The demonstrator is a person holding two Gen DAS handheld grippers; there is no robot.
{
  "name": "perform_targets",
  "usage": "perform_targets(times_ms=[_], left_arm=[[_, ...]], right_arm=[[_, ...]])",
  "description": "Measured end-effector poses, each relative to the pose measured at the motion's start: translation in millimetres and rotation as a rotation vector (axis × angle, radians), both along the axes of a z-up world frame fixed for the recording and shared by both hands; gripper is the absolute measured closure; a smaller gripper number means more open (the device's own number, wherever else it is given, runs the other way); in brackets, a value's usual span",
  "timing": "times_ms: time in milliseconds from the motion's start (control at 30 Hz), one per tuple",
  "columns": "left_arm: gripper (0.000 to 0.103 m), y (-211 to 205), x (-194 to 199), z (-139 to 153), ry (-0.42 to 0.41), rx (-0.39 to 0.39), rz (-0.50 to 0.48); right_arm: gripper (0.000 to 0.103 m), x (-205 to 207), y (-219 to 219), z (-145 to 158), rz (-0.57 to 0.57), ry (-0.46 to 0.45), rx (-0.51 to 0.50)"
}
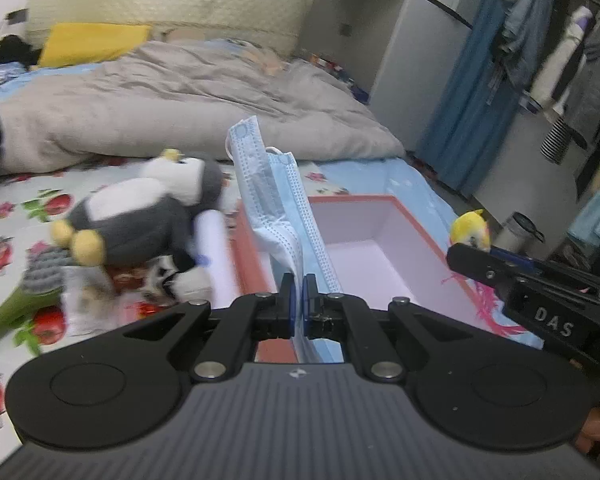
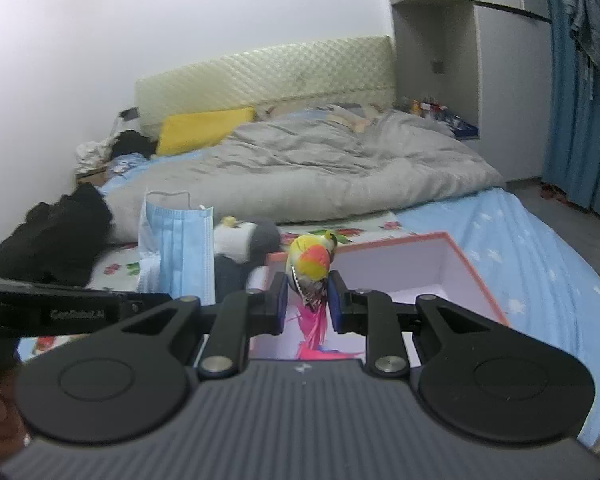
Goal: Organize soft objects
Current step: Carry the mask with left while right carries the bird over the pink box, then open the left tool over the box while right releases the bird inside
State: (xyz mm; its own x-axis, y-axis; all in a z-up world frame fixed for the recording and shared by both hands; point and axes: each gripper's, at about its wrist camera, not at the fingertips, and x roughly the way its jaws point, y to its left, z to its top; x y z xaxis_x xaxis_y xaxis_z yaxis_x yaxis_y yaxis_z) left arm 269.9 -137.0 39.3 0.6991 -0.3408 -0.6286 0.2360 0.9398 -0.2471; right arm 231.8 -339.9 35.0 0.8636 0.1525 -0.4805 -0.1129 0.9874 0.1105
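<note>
My left gripper (image 1: 299,288) is shut on a blue face mask (image 1: 274,196) and holds it upright over the left wall of the pink-rimmed open box (image 1: 384,248). The mask also shows in the right wrist view (image 2: 180,248). My right gripper (image 2: 307,296) is shut on a yellow and orange toy bird (image 2: 310,264) with pink tail feathers, held over the near end of the box (image 2: 440,268). In the left wrist view the bird (image 1: 470,230) shows at the right, past the box. A grey and white penguin plush (image 1: 140,208) lies on the bed left of the box.
A white roll (image 1: 212,248), a small black and white plush (image 1: 172,278) and a green-stemmed grey plush (image 1: 32,284) lie by the penguin. A grey duvet (image 2: 320,168), a yellow pillow (image 2: 204,130) and black clothes (image 2: 56,236) lie further back. A wardrobe (image 1: 532,80) stands at the right.
</note>
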Motion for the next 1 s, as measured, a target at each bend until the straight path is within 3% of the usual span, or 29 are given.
perform_targets(times_ms=[333, 667, 700, 767, 800, 833, 1000], left_arm=[[0.098, -70.4, 62.2, -51.6, 0.126, 0.052, -0.125], [0.098, -106.9, 113.3, -111.0, 0.259, 0.103, -0.156], [0.093, -108.6, 116.0, -115.3, 0.275, 0.106, -0.157], [0.076, -109.1, 119.4, -121.3, 0.286, 0.100, -0.150], [0.055, -108.6, 120.6, -123.6, 0.287, 0.095, -0.147], [0.050, -108.2, 120.9, -125.2, 0.289, 0.093, -0.143], [0.050, -107.0, 116.3, -120.6, 0.260, 0.108, -0.143]], right_arm=[[0.078, 28.8, -58.1, -52.1, -0.127, 0.150, 0.024], [0.077, 55.9, -78.4, -114.7, -0.150, 0.316, 0.040], [0.074, 58.2, -80.0, -119.1, -0.154, 0.333, 0.043], [0.068, 60.1, -82.5, -125.3, -0.162, 0.351, 0.055], [0.064, 60.1, -83.7, -127.3, -0.163, 0.354, 0.061], [0.062, 59.9, -84.8, -129.1, -0.164, 0.356, 0.064], [0.062, 57.5, -86.8, -129.3, -0.175, 0.351, 0.069]])
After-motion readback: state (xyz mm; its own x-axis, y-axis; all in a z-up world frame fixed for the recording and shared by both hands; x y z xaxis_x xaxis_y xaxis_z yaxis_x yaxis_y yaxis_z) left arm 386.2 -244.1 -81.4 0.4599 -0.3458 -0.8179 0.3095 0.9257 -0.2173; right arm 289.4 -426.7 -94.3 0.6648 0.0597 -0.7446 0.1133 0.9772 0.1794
